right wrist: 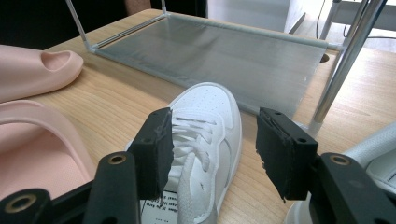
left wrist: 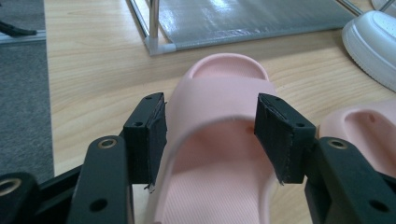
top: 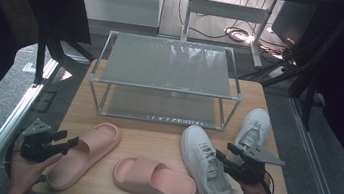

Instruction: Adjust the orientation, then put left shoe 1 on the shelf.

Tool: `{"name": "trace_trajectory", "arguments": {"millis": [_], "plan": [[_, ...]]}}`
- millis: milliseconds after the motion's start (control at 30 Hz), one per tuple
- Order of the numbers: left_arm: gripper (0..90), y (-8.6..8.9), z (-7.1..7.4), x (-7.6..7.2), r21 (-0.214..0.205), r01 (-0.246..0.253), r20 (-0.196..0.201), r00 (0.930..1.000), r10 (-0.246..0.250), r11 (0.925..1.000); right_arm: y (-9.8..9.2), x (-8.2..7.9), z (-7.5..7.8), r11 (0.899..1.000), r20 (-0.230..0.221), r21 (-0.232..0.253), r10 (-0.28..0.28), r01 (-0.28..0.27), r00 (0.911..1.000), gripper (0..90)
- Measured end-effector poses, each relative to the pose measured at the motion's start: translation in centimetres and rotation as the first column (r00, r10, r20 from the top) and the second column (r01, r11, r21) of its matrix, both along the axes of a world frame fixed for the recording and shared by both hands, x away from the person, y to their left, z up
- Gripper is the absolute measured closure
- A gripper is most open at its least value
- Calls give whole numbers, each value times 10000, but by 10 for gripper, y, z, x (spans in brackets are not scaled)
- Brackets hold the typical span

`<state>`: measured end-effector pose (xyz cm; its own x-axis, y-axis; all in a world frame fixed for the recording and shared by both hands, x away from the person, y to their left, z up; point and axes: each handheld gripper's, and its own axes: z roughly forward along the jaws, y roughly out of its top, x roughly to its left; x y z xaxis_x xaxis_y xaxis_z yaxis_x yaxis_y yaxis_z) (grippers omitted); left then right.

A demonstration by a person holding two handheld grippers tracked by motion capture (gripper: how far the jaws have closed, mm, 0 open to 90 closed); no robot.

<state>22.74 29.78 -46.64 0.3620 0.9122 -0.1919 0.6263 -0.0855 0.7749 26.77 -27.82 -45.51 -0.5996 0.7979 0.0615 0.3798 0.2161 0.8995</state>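
At the near edge of the surface (top: 163,149), the left gripper (top: 67,143) sits at about 7 o'clock, its jaws spread wide with nothing gripped. In the left gripper view the pads stand either side of the strap of a pink slipper (left wrist: 219,140) without pressing on it; the left pad is just beside the slipper's edge, the right pad hangs above the strap's far side. That slipper's toe points away toward 1 o'clock. A second pink slipper (top: 155,179) lies crosswise at 6 o'clock, just beside the first.

At about 5 o'clock the right gripper (top: 221,158) is also wide open, holding nothing. It hovers over the heel end of a white sneaker (top: 204,164); in the right gripper view the sneaker's laces and toe run between the jaws and beyond them. A second white sneaker (top: 253,128) lies near it at 3 o'clock.

Farther off, at 12 o'clock, stands a two-level shoe rack (top: 166,66), both shelves bare.
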Motion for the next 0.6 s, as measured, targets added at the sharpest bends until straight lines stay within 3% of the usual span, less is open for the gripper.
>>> {"name": "trace_trajectory", "arguments": {"millis": [200, 600], "plan": [[452, -3, -1, -18, 8, 19, -65, 10000, -19, 10000, 1, 1, 1, 10000, 56, 4, 38, -38, 10000, 460], [495, -13, -10, -26, 161, 91, -326, 9994, -86, 9998, 0, 1, 1, 10000, 65, 32, 11, -11, 10000, 460]]}}
